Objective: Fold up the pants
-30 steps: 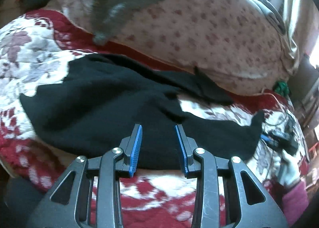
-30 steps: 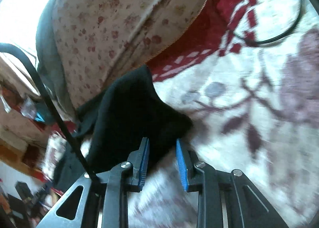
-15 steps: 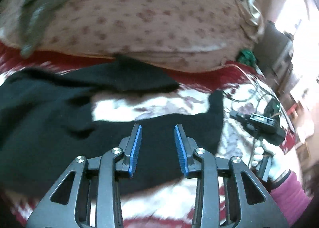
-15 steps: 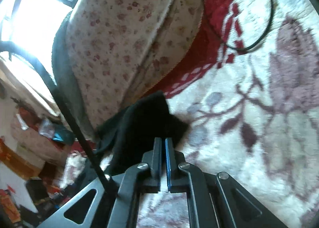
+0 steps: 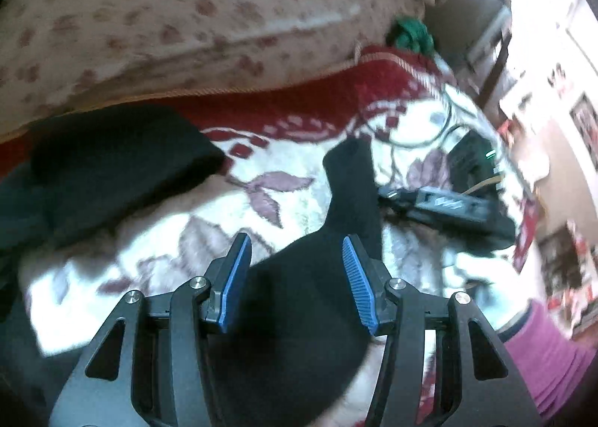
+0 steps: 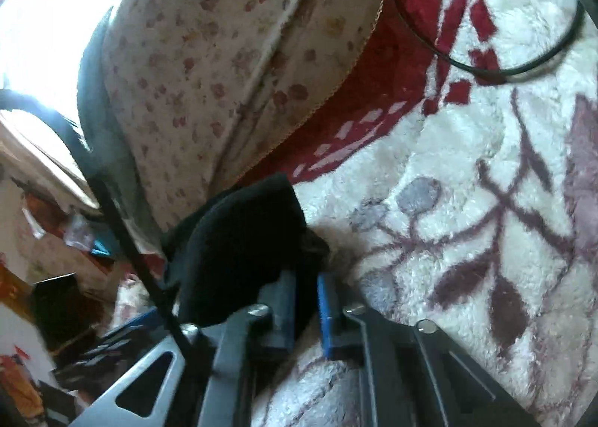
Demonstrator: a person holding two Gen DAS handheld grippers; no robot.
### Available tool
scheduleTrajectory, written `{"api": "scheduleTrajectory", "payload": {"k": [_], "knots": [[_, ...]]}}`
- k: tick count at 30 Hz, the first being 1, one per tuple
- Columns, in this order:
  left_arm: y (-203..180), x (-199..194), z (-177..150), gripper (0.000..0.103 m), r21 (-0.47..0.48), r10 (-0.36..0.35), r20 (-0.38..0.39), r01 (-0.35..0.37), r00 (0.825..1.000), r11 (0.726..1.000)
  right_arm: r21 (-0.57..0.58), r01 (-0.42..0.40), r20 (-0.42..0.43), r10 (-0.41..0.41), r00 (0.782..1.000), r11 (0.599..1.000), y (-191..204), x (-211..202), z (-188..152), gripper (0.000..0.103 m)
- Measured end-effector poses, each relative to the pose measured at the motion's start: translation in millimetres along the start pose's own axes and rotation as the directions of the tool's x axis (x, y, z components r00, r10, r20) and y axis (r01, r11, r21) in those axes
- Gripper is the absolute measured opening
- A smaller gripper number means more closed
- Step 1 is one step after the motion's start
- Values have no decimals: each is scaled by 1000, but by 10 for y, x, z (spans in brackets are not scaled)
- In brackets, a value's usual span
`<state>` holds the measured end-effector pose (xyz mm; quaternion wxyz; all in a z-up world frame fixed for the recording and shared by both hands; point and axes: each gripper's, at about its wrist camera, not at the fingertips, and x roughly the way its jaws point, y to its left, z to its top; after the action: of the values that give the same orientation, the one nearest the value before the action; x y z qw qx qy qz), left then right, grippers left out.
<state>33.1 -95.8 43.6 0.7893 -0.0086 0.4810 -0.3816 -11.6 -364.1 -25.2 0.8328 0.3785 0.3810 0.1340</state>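
Observation:
The black pants (image 5: pixel 299 300) lie on a red and white floral blanket (image 5: pixel 157 240). My left gripper (image 5: pixel 295 262) is open, its blue pads over one leg near its end. The other leg (image 5: pixel 123 161) lies at the left. In the right wrist view my right gripper (image 6: pixel 306 300) is shut on the hem of a black pants leg (image 6: pixel 243 240), lifted slightly off the blanket. The right gripper (image 5: pixel 448 202) also shows in the left wrist view, held by a white-gloved hand at the leg's end.
A large floral cushion (image 5: pixel 187 8) runs along the back of the blanket (image 6: pixel 467 202). A black cable (image 6: pixel 504 68) loops on the blanket at the right. A green item (image 5: pixel 411 34) sits past the cushion. Room clutter lies beyond the bed edge.
My left gripper has swept right along the pants toward the leg end and stayed open. My right gripper closed on the leg hem and has lifted it a little.

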Motion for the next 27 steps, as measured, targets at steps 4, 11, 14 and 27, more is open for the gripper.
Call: {"api": "scheduleTrajectory", "payload": {"k": [4, 11, 14, 27], "knots": [[-46, 316, 64, 51, 92, 12, -101, -3, 995, 996, -29, -32, 68, 33, 997, 999, 62, -334, -21, 5], [-295, 488, 27, 28, 223, 78, -121, -50, 990, 974, -6, -64, 166, 64, 984, 998, 98, -1006, -322, 5], [-434, 498, 6, 28, 273, 97, -113, -63, 989, 960, 17, -59, 176, 55, 983, 998, 40, -1206, -520, 5], [-516, 269, -181, 28, 186, 146, 19, -147, 989, 972, 53, 306, 37, -308, 951, 951, 44, -1030, -559, 30]]}}
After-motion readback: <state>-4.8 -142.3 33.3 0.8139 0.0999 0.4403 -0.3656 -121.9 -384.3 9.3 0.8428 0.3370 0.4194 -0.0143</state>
